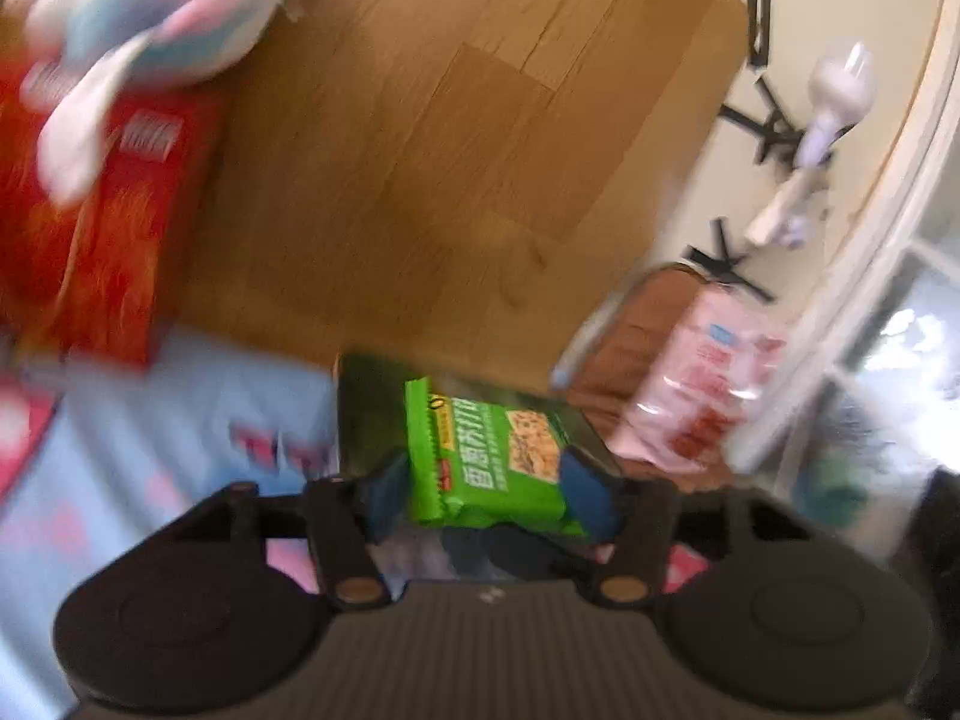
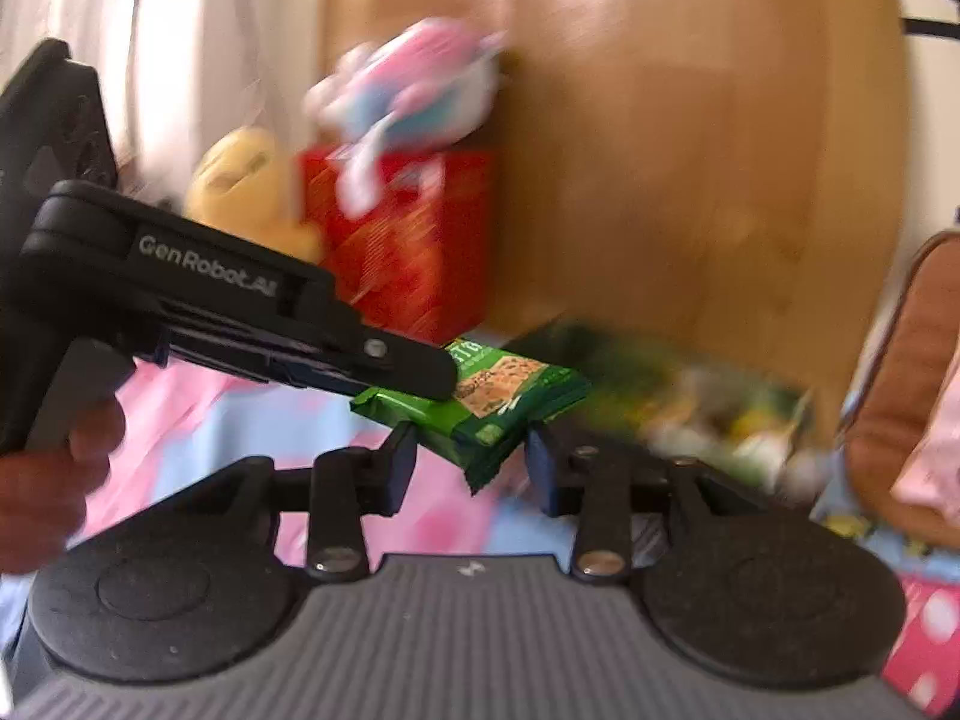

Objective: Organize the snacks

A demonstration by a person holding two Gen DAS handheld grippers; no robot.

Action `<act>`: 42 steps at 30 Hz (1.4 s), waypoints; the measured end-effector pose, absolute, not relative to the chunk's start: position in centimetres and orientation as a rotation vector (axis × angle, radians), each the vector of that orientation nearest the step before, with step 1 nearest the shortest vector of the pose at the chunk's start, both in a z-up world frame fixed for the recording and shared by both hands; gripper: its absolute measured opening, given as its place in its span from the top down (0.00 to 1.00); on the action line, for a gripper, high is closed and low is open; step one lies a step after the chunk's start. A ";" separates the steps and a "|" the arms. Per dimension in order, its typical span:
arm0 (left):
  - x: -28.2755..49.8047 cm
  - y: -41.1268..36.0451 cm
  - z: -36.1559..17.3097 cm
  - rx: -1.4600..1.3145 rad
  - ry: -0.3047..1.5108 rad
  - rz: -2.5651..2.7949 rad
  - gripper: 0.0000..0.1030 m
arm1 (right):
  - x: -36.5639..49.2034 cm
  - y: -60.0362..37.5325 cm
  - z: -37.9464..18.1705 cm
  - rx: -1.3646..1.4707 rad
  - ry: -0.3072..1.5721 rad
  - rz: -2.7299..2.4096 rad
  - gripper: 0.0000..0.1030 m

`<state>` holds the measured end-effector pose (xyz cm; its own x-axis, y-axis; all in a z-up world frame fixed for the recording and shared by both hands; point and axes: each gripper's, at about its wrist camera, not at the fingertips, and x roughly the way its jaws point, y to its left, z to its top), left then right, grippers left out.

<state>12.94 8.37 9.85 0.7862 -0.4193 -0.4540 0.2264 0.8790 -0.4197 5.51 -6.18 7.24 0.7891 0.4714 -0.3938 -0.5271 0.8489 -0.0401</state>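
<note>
Green snack bar packet [image 1: 489,462] sits between the blue pads of the left tool [image 1: 493,495]; both pads press against its sides, so that tool is gripping it. From the right wrist view, the same packet [image 2: 510,396] hangs clear above a pink-and-blue patterned bedsheet [image 2: 198,420], with the left tool's black finger [image 2: 408,369] lying across its upper face. The packet's lower corner dips into the gap of the right tool [image 2: 471,468]. That tool's pads stand apart, with a gap between each pad and the wrapper: open, holding nothing. A hand [image 2: 42,480] wraps the left tool's handle at the frame's left edge.

Behind the packet, a dark green snack box [image 1: 372,414] lies on the bedsheet; in the right wrist view it is badly blurred. A red carton [image 2: 408,246] stands upright farther back, against a wooden panel [image 1: 432,120]. A pink-and-blue plush toy [image 2: 414,96] rests on top of the carton, and a yellow plush [image 2: 240,186] sits just beside the carton. A brown chair [image 1: 636,348] carrying a pink plastic bag [image 1: 702,378] stands to the right.
</note>
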 end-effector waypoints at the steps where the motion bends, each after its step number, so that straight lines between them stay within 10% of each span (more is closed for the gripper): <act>1: 13.9 8.0 9.7 -0.344 0.587 -0.301 0.49 | 7.1 -6.4 7.9 -0.140 0.376 0.519 0.43; 32: 0.7 2.8 -0.6 -0.407 0.811 -0.574 0.47 | -8.4 -16.4 -1.6 0.069 0.662 0.551 0.42; 35: 0.4 2.8 -0.6 -0.415 0.805 -0.567 0.46 | -7.9 -14.8 -1.6 -0.011 0.636 0.554 0.61; 42: 1.1 3.8 -0.9 -0.499 0.822 -0.581 0.46 | -4.5 -16.5 -1.4 0.204 0.628 0.559 0.59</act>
